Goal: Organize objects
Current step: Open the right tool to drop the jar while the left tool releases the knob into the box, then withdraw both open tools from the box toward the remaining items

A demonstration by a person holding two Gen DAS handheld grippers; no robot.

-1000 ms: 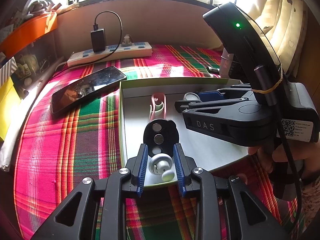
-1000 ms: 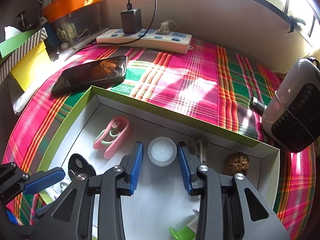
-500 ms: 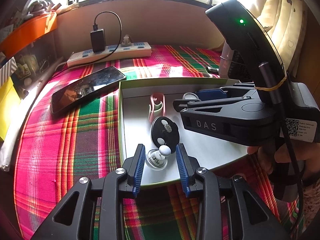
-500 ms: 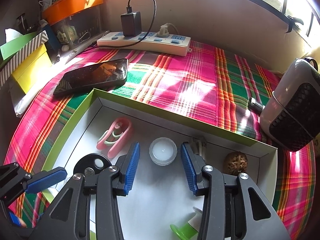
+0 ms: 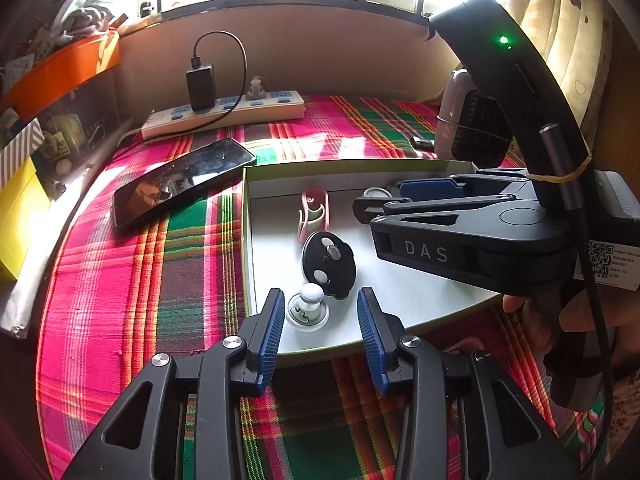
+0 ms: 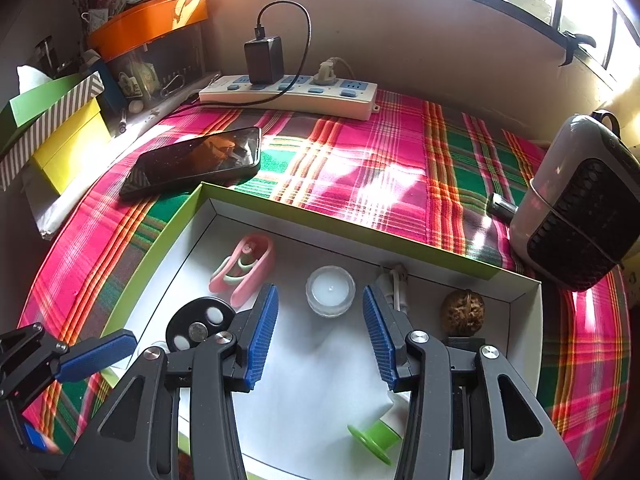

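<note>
A shallow white box with a green rim (image 5: 245, 240) (image 6: 168, 232) lies on the plaid cloth. My left gripper (image 5: 322, 334) hangs over its near corner with its jaws opening; a small white ball-topped piece (image 5: 308, 306) sits in the box between the pads, touched by neither. Just beyond it lie a black disc (image 5: 329, 266) (image 6: 200, 322) and a pink clip (image 5: 314, 212) (image 6: 244, 268). My right gripper (image 6: 320, 336) (image 5: 400, 200) stands open over the box. A tealight candle (image 6: 330, 290) sits just ahead of its pads, free of them.
Also in the box: a walnut (image 6: 463, 312), a white plug (image 6: 394, 284) and a green spool (image 6: 376, 438). A phone (image 6: 196, 162) lies behind the box, a power strip (image 6: 288, 96) at the back, a small fan (image 6: 580, 208) at the right, boxes (image 6: 60, 148) at the left.
My left jaws have spread apart and let go of the white ball-topped piece, which now rests in the box. The black disc has shifted. My right jaws have widened slightly.
</note>
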